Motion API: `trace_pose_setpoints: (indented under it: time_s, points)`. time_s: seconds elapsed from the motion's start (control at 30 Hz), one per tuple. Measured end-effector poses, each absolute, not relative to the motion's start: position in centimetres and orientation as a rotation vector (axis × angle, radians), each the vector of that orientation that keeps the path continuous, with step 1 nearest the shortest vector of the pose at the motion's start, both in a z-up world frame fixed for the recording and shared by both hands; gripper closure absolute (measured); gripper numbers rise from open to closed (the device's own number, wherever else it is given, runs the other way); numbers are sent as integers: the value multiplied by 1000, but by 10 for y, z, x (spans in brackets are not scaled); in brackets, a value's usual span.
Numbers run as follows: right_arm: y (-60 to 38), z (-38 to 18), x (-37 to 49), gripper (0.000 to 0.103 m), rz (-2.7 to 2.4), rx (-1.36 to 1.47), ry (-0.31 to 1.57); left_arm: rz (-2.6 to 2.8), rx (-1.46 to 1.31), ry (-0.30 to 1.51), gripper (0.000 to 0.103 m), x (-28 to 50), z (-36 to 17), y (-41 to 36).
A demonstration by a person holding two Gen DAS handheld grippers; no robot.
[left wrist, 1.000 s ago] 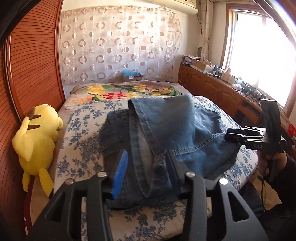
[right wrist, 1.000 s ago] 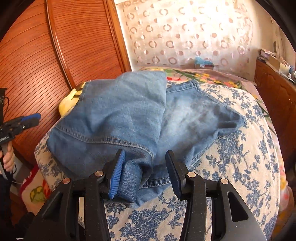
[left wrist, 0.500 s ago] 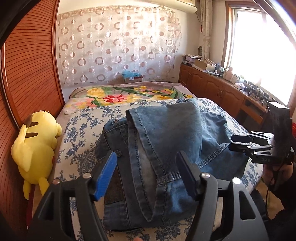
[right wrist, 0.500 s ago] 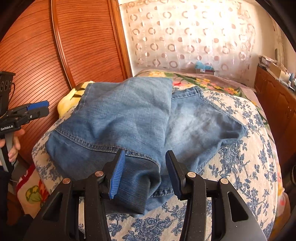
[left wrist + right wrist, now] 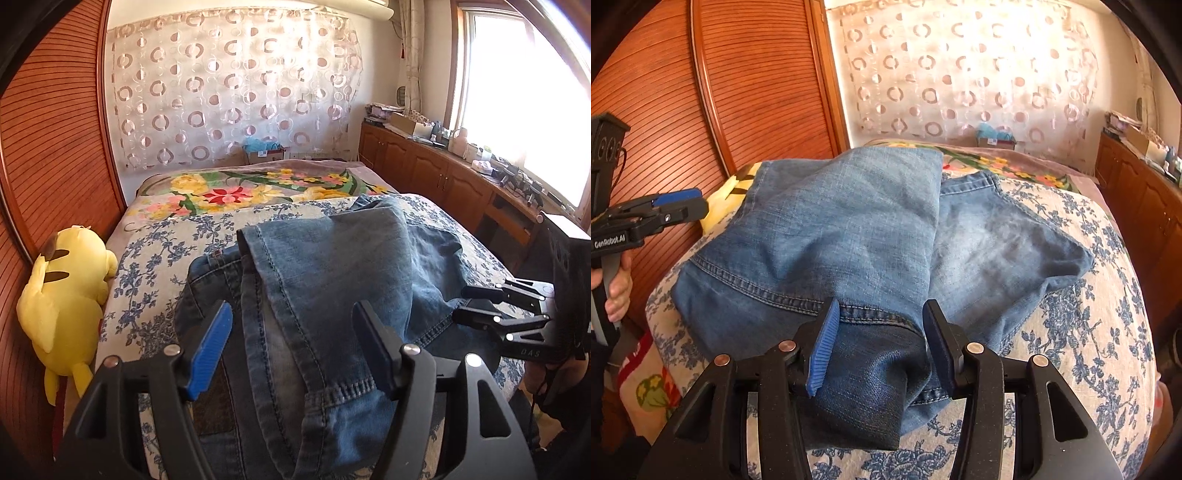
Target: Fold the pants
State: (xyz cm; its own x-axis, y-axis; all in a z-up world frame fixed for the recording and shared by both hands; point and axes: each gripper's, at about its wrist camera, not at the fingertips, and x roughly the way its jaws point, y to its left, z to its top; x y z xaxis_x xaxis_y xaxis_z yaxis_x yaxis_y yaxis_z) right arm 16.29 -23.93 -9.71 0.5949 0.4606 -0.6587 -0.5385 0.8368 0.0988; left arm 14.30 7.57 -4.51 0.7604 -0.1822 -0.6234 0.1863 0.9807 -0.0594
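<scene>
The left gripper (image 5: 291, 347) has just been opening, jaws spread clear above the jeans (image 5: 332, 280). The right gripper (image 5: 879, 343) straddles a hem; pad contact is hard to make out.

Both grippers (image 5: 295, 347) (image 5: 877, 343) are black with silver rivets, one blue ribbed pad (image 5: 822, 354) each; white lettering, seemingly "GenRobot.AI", marks the left gripper (image 5: 679, 205)

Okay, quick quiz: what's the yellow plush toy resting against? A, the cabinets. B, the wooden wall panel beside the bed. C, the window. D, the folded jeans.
B: the yellow plush toy lies at the bed's edge against the wooden wall panel, apart from the jeans.
</scene>
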Motion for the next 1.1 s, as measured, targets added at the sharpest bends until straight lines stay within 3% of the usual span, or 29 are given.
trace_pose_setpoints:
  time_s: [0.23, 0.37, 0.57, 0.63, 0.73, 0.77, 0.8, 1.1]
  points:
    - [-240, -105, 165, 54, 577, -103, 744, -196, 37, 702, 36, 182, -48, 69]
    - [-242, -110, 166, 52, 571, -94, 749, -191, 36, 728, 46, 201, -51, 68]
    - [-242, -120, 165, 51, 567, -89, 741, -176, 36, 778, 48, 224, -62, 68]
    - [-244, -121, 165, 50, 570, -81, 734, -179, 29, 792, 54, 228, -66, 69]
    - [-246, -122, 165, 50, 575, -66, 733, -169, 18, 787, 73, 227, -66, 74]
    - [-246, -122, 165, 50, 577, -62, 733, -173, 14, 774, 83, 223, -63, 75]
    - [-247, -122, 164, 50, 578, -63, 731, -179, 12, 763, 102, 218, -60, 76]
    - [-248, -121, 158, 50, 602, -64, 720, -86, 19, 663, 103, 186, -13, 113]
